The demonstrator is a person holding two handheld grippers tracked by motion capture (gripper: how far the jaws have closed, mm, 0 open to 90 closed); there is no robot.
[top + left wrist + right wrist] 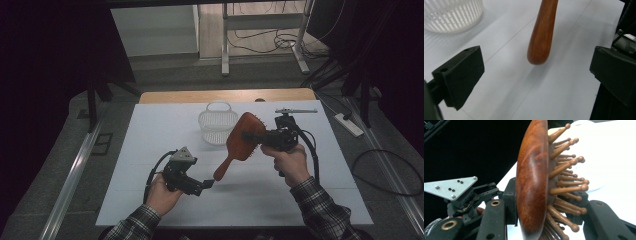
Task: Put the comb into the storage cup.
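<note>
Hairbrush [243, 137] hangs above the counter [150, 150], head clenched in the right claw [256, 136], near the white basket [217, 124]. Left claw [206, 184] gapes released by the handle; judging by this, basket placement remains.

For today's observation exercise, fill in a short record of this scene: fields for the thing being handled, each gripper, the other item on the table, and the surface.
Thing handled: wooden paddle hairbrush, held above the table, handle pointing down toward the person's left
Right gripper: shut on the brush head, one jaw on the smooth back, the other among the wooden bristles
Left gripper: open, jaws wide, the brush handle ahead of them, untouched
Other item: white slotted plastic basket, behind the brush
Surface: white table
</note>
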